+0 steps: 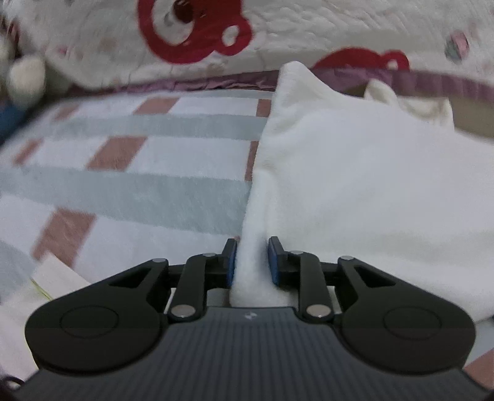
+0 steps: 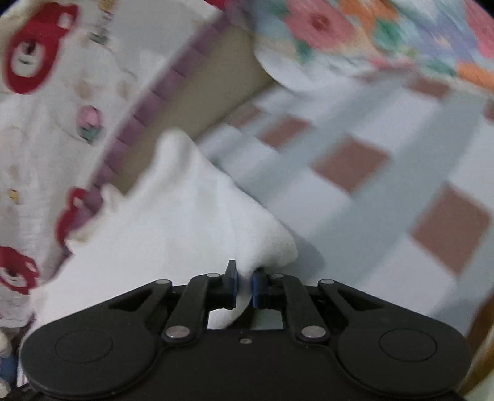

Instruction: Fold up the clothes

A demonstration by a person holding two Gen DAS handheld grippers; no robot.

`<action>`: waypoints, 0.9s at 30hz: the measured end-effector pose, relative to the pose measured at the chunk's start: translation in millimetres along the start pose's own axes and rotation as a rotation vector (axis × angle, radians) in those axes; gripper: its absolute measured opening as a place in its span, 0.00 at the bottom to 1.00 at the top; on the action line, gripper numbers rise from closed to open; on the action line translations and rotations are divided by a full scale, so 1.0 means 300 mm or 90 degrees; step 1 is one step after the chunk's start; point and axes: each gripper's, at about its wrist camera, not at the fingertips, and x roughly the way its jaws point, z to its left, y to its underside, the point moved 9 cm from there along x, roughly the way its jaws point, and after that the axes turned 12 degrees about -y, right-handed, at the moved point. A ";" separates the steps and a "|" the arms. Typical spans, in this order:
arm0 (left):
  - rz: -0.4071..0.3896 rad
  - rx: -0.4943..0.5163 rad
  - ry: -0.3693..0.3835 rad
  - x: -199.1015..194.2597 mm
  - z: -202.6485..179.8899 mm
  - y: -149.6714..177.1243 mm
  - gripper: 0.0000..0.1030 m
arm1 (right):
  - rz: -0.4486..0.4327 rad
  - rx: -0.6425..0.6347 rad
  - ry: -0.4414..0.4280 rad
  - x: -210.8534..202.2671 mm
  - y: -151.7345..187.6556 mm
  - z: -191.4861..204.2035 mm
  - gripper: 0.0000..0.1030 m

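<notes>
The left gripper [image 1: 251, 260] has its fingers [image 1: 231, 262] set a narrow way apart with a ridge of the white garment [image 1: 370, 191] standing between them. The left blue pad lies against the cloth; on the right pad a thin gap seems to show, so whether the cloth is truly pinched here cannot be told. From this ridge the garment spreads toward 2 o'clock, fluffy and cream-white, and rises to a peak near 12 o'clock. It lies on a checked bed cover [image 1: 139, 172] with pale grey-green bands and dull pink squares, which fills the left wrist view from 9 to 11 o'clock. Beyond it, at 12 o'clock, runs a purple trim [image 1: 197, 83] and above that a white quilt with red bear prints [image 1: 191, 34].

The right gripper [image 2: 245, 290] has its fingers [image 2: 257, 290] drawn nearly together, clamped on a thin fold of the same white garment [image 2: 148, 234]; both blue pads press the cloth. The garment billows from the fingers toward 10 o'clock, with a corner sticking up near 11 o'clock. The checked bed cover [image 2: 386, 191] stretches from 1 to 4 o'clock, blurred. At 1 o'clock lies a flowered cloth [image 2: 355, 27], and the bear-print quilt [image 2: 46, 123] fills 9 to 11 o'clock.
</notes>
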 end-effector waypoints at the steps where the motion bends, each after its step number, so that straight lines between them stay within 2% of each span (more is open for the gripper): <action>1: -0.006 0.017 -0.010 -0.001 0.004 -0.005 0.27 | -0.001 -0.033 0.014 -0.002 0.006 0.007 0.10; 3: -0.018 0.052 -0.032 -0.003 0.012 -0.015 0.31 | -0.006 -0.062 0.032 -0.017 -0.020 0.016 0.12; 5: -0.028 0.070 -0.052 -0.005 0.025 -0.031 0.38 | -0.025 0.002 0.024 -0.043 -0.068 -0.007 0.12; 6: -0.032 0.074 -0.058 -0.008 0.030 -0.040 0.39 | -0.031 0.032 0.019 -0.054 -0.092 -0.014 0.13; 7: -0.037 0.073 -0.061 -0.013 0.032 -0.049 0.39 | -0.034 0.028 0.027 -0.060 -0.111 -0.006 0.15; 9: -0.062 0.102 -0.088 -0.028 0.027 -0.067 0.41 | -0.043 -0.055 0.061 -0.063 -0.136 0.053 0.20; 10: -0.081 0.124 -0.108 -0.037 0.021 -0.075 0.41 | -0.054 -0.106 0.090 -0.071 -0.147 0.079 0.26; 11: -0.106 0.148 -0.137 -0.047 0.017 -0.086 0.41 | -0.080 -0.154 0.124 -0.086 -0.173 0.099 0.28; 12: -0.124 0.171 -0.165 -0.051 0.015 -0.097 0.40 | -0.107 -0.202 0.157 -0.102 -0.199 0.121 0.35; 13: -0.140 0.188 -0.185 -0.055 0.013 -0.109 0.39 | -0.132 -0.248 0.185 -0.117 -0.226 0.144 0.36; 14: -0.145 0.179 -0.174 -0.061 0.010 -0.122 0.38 | -0.133 -0.265 0.156 -0.110 -0.258 0.171 0.36; 15: -0.147 0.155 -0.138 -0.072 0.004 -0.137 0.38 | -0.131 -0.280 0.124 -0.100 -0.289 0.198 0.36; 16: -0.147 0.123 -0.081 -0.081 -0.008 -0.153 0.37 | -0.090 -0.284 0.067 -0.057 -0.306 0.225 0.36; 17: -0.146 0.095 -0.023 -0.091 -0.025 -0.167 0.29 | -0.041 -0.280 0.009 -0.003 -0.316 0.252 0.35; 18: -0.144 0.073 0.030 -0.098 -0.044 -0.179 0.25 | 0.017 -0.271 -0.051 0.066 -0.320 0.283 0.30; 19: -0.142 0.070 0.063 -0.097 -0.067 -0.184 0.24 | 0.073 -0.264 -0.106 0.130 -0.323 0.313 0.26; 21: -0.137 0.063 0.129 -0.095 -0.113 -0.192 0.24 | 0.124 -0.284 -0.124 0.234 -0.335 0.347 0.25; 22: -0.133 0.064 0.154 -0.092 -0.135 -0.193 0.24 | 0.140 -0.313 -0.100 0.301 -0.341 0.351 0.28; 25: -0.111 0.095 0.146 -0.043 -0.175 -0.163 0.25 | 0.192 -0.396 -0.028 0.498 -0.354 0.350 0.36; 27: -0.101 0.121 0.127 -0.008 -0.171 -0.149 0.27 | 0.232 -0.402 -0.013 0.618 -0.360 0.323 0.36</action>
